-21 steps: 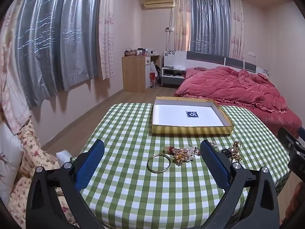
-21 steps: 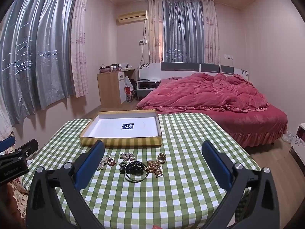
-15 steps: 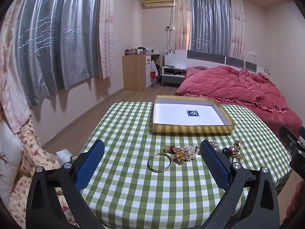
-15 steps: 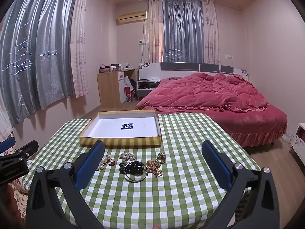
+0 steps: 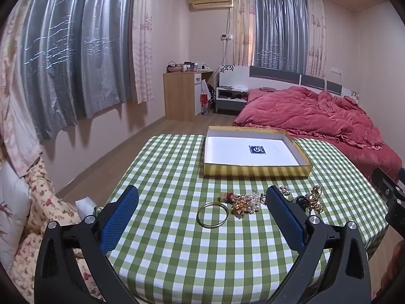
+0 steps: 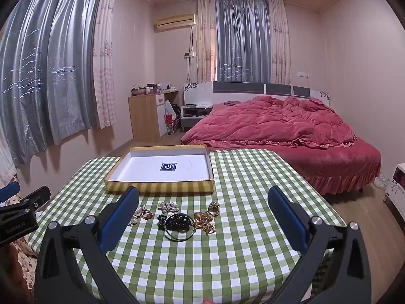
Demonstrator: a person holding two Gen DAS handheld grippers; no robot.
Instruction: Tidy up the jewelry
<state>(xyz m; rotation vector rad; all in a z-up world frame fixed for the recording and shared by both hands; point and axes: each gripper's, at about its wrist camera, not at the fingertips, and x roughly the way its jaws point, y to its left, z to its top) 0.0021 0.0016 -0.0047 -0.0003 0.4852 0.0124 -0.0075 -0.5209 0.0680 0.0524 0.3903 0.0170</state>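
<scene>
Left claw (image 5: pixel 202 204) and right claw (image 6: pixel 202 204): blue-padded fingers spread wide apart, nothing held, both low in frame above the green-checked surface (image 5: pixel 177 253). Jewelry at centre frame on that surface: gold bangle (image 5: pixel 212 214) lying flat, pearl-and-gold cluster (image 5: pixel 246 202) just right of it, black beaded piece (image 6: pixel 178 221), gold brooch (image 6: pixel 203 221). Gold-rimmed white box (image 5: pixel 255 171) beyond them, apart from the jewelry

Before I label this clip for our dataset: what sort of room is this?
A home bedroom, most likely: a bed with a rumpled red quilt, long grey curtains over the window, and a wall-mounted cream air conditioner. The work surface is a table under a green-and-white checked cloth.
</scene>
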